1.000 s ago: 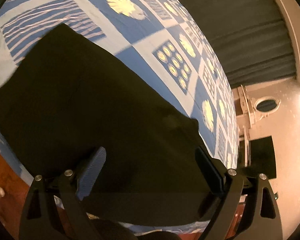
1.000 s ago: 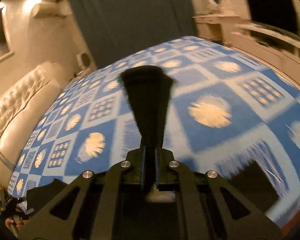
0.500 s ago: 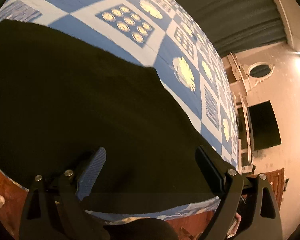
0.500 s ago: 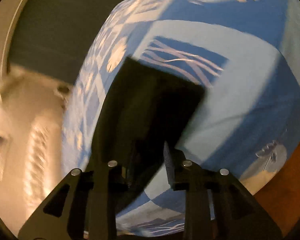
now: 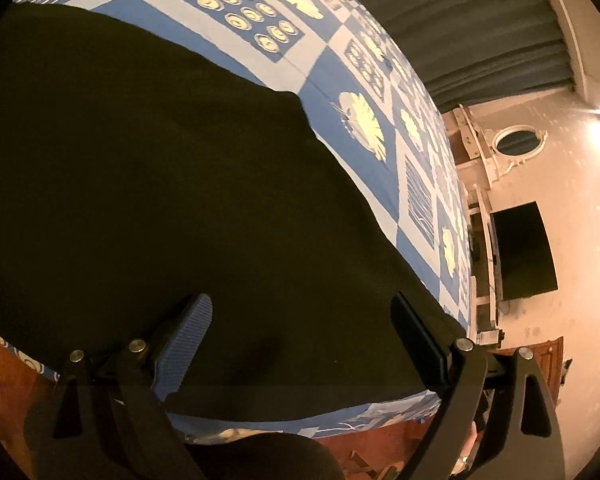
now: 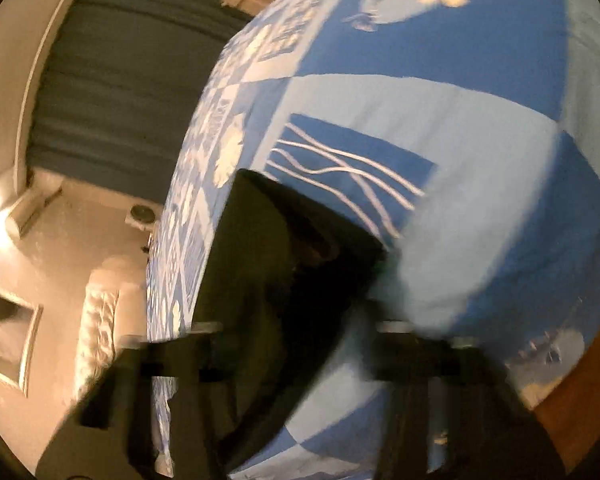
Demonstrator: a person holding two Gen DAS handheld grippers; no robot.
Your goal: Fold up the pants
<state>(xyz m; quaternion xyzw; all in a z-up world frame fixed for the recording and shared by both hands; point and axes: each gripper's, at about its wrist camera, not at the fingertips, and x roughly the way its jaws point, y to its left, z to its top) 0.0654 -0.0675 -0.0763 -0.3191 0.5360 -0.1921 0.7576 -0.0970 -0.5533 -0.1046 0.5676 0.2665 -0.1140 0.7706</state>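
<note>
Pants [image 5: 148,184], dark, lie flat on your blue patterned bedspread [image 5: 340,72] by its near edge, ready for folding. Your left gripper [image 5: 300,328] hovers spread wide, angled down. Your right gripper [image 6: 320,304], blurred, has just closed on a pants corner [image 6: 284,240].

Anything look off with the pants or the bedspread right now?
Nothing damaged or spilled. The dark pants lie flat on the blue patterned bedspread, their near edge at the bed's edge. The right wrist view is motion-blurred, so the fabric end there is hard to judge.
</note>
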